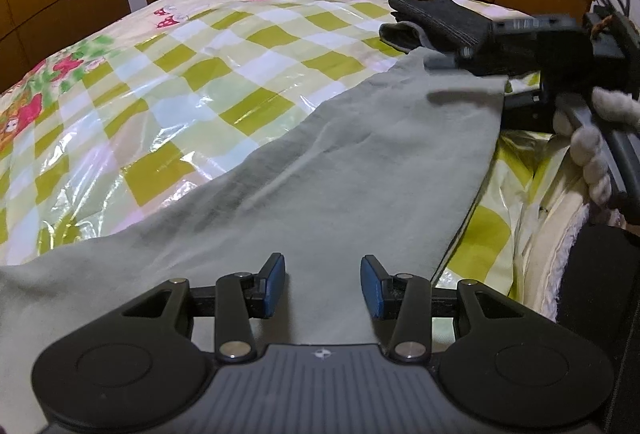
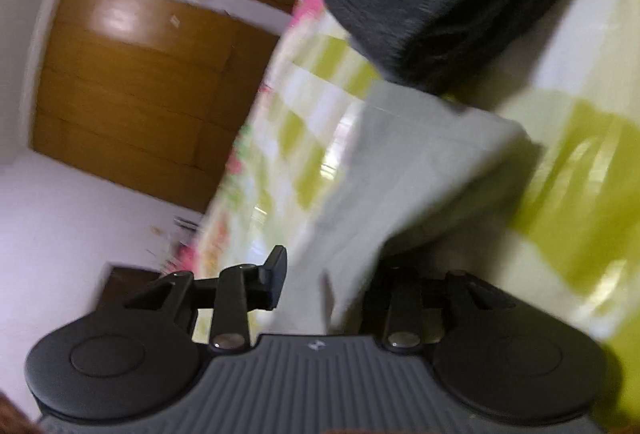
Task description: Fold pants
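Soft indoor light; glare streaks the glossy checkered plastic bed cover (image 1: 192,105); right wrist view motion-blurred, fisheye-bent edges.

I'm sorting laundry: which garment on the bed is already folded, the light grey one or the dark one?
The dark pants, a compact stack at the far end of the bed. The light grey pants lie spread out flat beneath the left gripper.

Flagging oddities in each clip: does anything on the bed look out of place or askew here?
Nothing damaged or spilled. The grey pants lie diagonally across the checked bed cover, not yet folded, their far end by a folded dark garment. The right wrist view is motion-blurred.
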Motion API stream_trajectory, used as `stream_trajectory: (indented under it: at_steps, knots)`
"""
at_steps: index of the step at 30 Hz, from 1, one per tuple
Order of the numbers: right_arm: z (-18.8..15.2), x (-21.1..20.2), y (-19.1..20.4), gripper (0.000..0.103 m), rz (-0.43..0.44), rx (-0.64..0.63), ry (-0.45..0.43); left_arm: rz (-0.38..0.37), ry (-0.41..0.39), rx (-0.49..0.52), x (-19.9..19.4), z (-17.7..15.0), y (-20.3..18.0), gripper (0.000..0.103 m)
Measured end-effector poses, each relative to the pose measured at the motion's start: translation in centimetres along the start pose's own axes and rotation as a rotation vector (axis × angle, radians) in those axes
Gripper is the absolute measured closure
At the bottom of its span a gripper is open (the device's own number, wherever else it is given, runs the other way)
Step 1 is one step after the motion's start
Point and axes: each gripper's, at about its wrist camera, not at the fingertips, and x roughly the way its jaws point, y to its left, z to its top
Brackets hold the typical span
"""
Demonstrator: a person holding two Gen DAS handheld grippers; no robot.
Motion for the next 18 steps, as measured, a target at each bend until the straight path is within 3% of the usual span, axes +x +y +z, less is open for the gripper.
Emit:
stream_trajectory:
  at_steps: [1,2,5,7,12,16,18]
  knots:
    - [0.0,-0.2,0.4,0.092,0.030,0.004,-0.017,0.007,-0.008,-0.001,-0.2,0.0,0.0,0.049]
    - [0.0,-0.4,0.8,0.098,0.048,-0.001,-0.035,0.015,-0.017,-0.006,-0.5,0.1,0.1,0.049]
    - [0.7,-0.5,0.6,0.098,0.011,-0.001,-0.076,0.021,-0.009,-0.043,-0.2,-0.3,0.8,0.045]
    - [1.1,-0.4,-0.7,0.098,-0.018,0.080,-0.066,-0.003,0.035,-0.064,0.6,-0.7,1.0,0.045]
    - [1.3,-3.2,2.5,0.098,0.023,-0.022,-0.143,-0.019,-0.038,-0.096,-0.9,-0.9,1.9,0.044]
    - [1.8,-2.9,5.0,0.098,0.046,-0.061,-0.163,0.072,-0.049,-0.124,-2.9,-2.3,4.7,0.044]
    - [0.9,-2.5,8.1,0.098,0.065,-0.159,-0.139,0.142,-0.054,-0.145,-4.5,-3.9,6.9,0.044]
